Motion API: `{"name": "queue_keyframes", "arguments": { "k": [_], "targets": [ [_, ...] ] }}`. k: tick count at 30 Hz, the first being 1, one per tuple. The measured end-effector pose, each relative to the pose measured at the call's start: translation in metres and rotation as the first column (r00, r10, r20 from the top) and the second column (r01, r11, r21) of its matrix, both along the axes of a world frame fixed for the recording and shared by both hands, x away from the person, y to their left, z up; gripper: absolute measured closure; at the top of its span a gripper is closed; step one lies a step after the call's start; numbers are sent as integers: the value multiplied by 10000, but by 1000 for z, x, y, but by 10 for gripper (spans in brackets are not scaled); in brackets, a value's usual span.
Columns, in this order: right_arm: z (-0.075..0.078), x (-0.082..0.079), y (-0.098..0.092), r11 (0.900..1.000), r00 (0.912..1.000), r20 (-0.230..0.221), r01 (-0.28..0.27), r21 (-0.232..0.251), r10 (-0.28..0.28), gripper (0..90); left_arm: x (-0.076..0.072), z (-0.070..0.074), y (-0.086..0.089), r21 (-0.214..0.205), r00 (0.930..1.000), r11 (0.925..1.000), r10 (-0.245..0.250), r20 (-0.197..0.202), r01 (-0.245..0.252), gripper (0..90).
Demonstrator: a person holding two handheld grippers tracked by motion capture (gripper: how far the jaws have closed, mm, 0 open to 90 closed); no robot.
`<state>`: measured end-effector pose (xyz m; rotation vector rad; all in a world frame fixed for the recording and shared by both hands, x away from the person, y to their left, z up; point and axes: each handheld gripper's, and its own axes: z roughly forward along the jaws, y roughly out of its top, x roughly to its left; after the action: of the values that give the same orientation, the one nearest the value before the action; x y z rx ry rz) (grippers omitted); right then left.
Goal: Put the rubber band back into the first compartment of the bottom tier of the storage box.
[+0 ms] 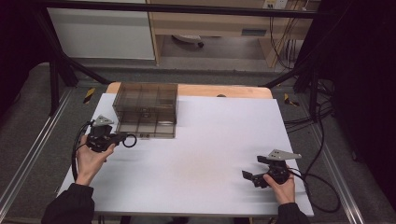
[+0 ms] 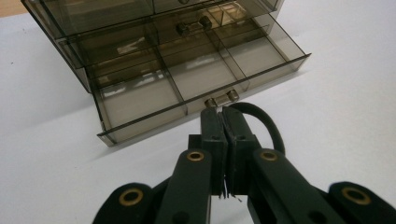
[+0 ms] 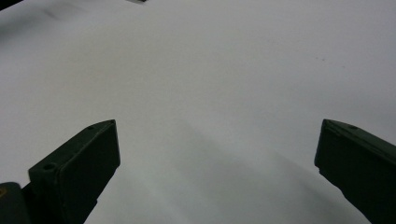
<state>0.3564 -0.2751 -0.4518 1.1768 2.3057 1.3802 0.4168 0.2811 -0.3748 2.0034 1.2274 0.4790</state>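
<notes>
A smoky see-through drawer cabinet [image 1: 145, 103] stands at the table's back left. Its bottom drawer [image 2: 187, 88] is pulled out, showing several empty compartments and a small handle [image 2: 222, 98] at the front. My left gripper [image 1: 122, 137] sits just in front of that drawer, its tips [image 2: 222, 113] close to the handle. It is shut on a black elastic loop [image 2: 267, 122], which sticks out past the tips as a ring [image 1: 135, 140]. My right gripper [image 1: 252, 168] rests near the table's front right, open [image 3: 217, 154], with only white tabletop between its jaws.
A white sheet [image 1: 210, 140] covers the table, with a wooden edge [image 1: 224, 90] at the back. Cables [image 1: 317, 186] trail off the right side. A black frame [image 1: 60, 65] and furniture stand beyond the table.
</notes>
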Motion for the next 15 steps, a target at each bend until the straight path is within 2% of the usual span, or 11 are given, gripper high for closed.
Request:
{"name": "queue_keyframes", "arguments": {
  "k": [15],
  "targets": [
    [0,0,0,10000,10000,-11,1,-2,-1,7,21,-3,4,93,9990,9990,434,-86,-434,878]
  ]
}}
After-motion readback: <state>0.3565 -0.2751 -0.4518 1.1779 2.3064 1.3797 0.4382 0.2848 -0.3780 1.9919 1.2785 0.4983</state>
